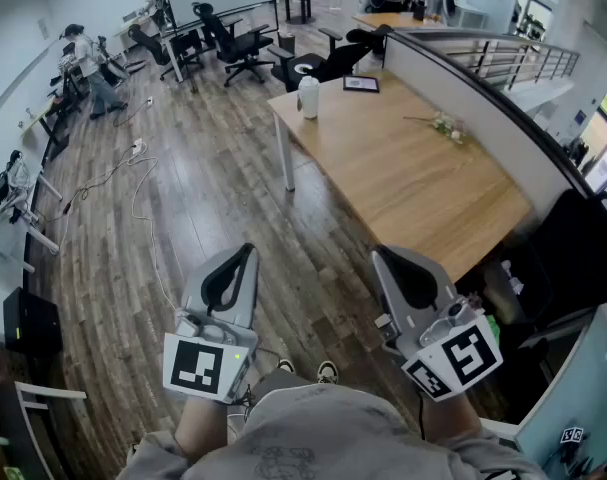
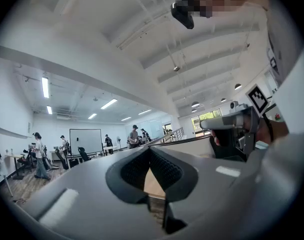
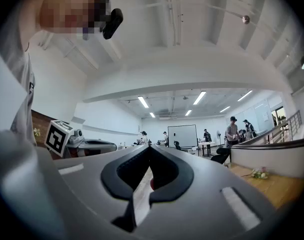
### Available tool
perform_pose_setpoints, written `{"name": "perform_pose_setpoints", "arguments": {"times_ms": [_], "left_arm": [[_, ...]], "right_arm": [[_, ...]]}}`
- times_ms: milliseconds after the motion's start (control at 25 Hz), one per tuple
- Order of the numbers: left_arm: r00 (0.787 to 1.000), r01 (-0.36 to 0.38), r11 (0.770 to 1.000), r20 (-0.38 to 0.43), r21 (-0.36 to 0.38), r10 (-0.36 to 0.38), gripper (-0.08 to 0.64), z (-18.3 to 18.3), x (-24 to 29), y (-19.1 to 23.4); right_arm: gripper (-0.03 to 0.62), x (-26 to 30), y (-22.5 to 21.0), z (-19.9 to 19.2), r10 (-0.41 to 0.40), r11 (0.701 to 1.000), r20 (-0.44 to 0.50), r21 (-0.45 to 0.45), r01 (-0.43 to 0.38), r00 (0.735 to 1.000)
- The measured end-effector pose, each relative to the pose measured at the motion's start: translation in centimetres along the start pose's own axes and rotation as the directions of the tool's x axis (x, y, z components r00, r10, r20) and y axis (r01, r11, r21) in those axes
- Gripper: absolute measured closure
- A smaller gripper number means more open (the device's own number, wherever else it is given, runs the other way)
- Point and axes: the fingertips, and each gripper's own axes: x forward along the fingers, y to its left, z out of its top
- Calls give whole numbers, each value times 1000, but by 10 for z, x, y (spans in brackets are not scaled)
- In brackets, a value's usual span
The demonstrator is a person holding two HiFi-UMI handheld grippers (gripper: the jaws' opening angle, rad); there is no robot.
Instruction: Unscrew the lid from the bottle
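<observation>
A white bottle [image 1: 308, 96] with its lid on stands upright near the far corner of a long wooden table [image 1: 413, 183]. Both grippers are held level over the floor, well short of the table and far from the bottle. My left gripper [image 1: 248, 250] is shut with nothing between its jaws; in its own view the tips of the left gripper [image 2: 149, 149] meet. My right gripper [image 1: 377, 253] is also shut and empty, and in its own view the right gripper [image 3: 149, 147] shows its jaws closed together. The two grippers are side by side, apart from each other.
A dark tablet [image 1: 361, 84] and a sprig of flowers [image 1: 446, 126] lie on the table. A grey partition [image 1: 483, 108] runs along its right side. Office chairs [image 1: 238, 48] stand beyond it. Cables [image 1: 133, 173] trail over the wood floor at the left. People stand far off.
</observation>
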Motion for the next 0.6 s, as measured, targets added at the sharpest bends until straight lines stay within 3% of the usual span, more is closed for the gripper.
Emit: {"name": "perform_pose_setpoints", "arguments": {"times_ms": [160,600], "left_arm": [[999,6,999,36,35,-7,558,6,6,-5],[1000,17,999,25,44,-18,558,10,22,-12]], "right_arm": [[581,-3,-5,1,29,999,18,39,-30,999],[581,-4,-21,0,18,999,14,37,-19,1000]]}}
